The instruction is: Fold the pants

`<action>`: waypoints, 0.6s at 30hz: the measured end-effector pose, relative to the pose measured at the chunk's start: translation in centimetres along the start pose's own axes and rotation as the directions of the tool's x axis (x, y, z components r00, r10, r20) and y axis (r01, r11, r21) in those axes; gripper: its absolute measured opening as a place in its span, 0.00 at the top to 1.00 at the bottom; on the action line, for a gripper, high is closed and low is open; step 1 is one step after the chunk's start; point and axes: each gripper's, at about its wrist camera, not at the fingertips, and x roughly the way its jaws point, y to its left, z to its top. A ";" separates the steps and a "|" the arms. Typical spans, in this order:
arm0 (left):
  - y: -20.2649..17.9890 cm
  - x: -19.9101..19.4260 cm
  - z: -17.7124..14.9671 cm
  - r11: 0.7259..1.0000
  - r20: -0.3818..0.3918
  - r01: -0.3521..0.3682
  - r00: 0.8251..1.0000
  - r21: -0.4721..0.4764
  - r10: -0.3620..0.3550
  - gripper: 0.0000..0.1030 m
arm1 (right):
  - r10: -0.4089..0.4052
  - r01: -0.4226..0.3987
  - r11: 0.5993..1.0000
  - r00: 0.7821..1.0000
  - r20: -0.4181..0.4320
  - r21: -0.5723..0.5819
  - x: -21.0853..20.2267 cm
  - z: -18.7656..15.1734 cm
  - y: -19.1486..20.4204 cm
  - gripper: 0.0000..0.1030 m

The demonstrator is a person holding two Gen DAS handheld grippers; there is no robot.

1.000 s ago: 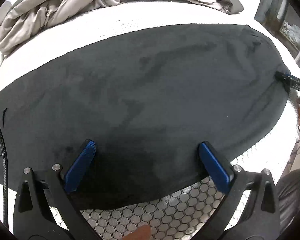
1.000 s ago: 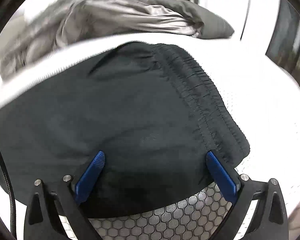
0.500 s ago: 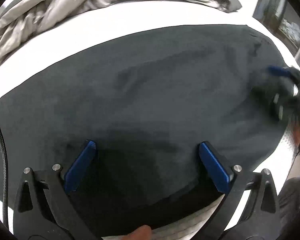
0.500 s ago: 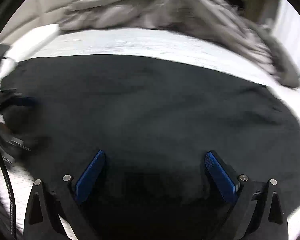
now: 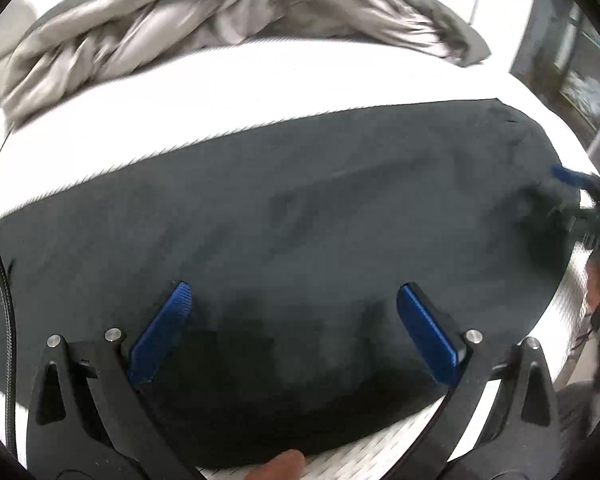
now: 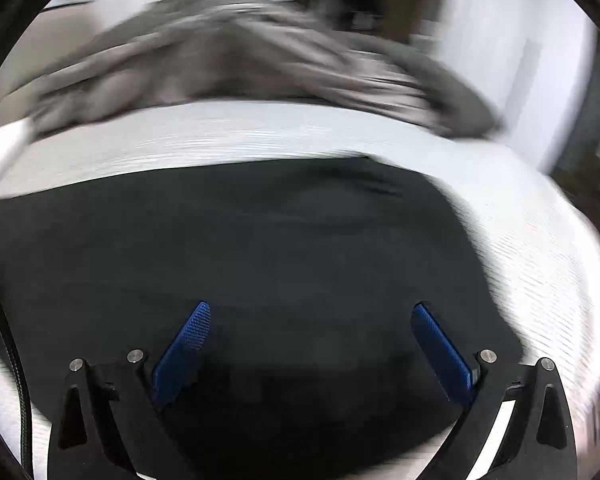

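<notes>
The black pants (image 5: 300, 208) lie spread flat across the white bed, and they also fill the lower half of the right wrist view (image 6: 260, 248). My left gripper (image 5: 292, 300) is open and empty, its blue pads wide apart just above the near part of the pants. My right gripper (image 6: 310, 318) is open and empty over the pants too. It also shows blurred at the right end of the pants in the left wrist view (image 5: 576, 196).
A crumpled grey blanket (image 5: 228, 12) lies along the far side of the bed, and it is blurred in the right wrist view (image 6: 240, 60). White mattress (image 5: 220, 96) runs between blanket and pants. Furniture (image 5: 580, 80) stands past the bed's right edge.
My right gripper has swung back to the right over the pants, its view smeared by motion. My left gripper has pulled back slightly, so more white bed and blanket show. Both stay open.
</notes>
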 end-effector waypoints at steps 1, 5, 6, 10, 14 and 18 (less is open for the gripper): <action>-1.0 0.9 0.6 1.000 -0.009 -0.004 1.000 0.018 0.005 0.01 | 0.065 -0.066 0.996 0.998 -0.023 -0.052 1.0 0.6 2.8 0.01; -2.5 4.4 0.8 0.999 -0.120 -0.047 0.992 0.025 0.050 0.00 | 0.078 -0.095 0.979 0.992 -0.098 -0.182 4.4 1.0 7.6 0.02; -2.3 4.3 0.3 0.999 -0.121 -0.044 0.992 0.007 0.044 0.00 | 0.051 -0.067 0.982 0.994 -0.095 -0.175 4.7 1.1 6.9 0.02; 1.5 3.0 -0.5 0.994 -0.112 -0.091 0.990 -0.059 0.084 0.00 | -0.191 0.192 0.981 0.976 -0.104 0.003 4.4 0.0 -1.5 0.01; 5.3 2.2 -1.6 0.985 -0.109 -0.132 0.987 -0.112 0.120 0.00 | -0.264 0.284 0.939 0.957 -0.124 0.196 4.6 -1.3 -8.1 0.02; 5.4 1.4 -2.1 0.983 -0.101 -0.142 0.986 -0.113 0.131 0.00 | -0.226 0.234 0.942 0.972 -0.063 0.241 2.5 -1.4 -7.7 0.01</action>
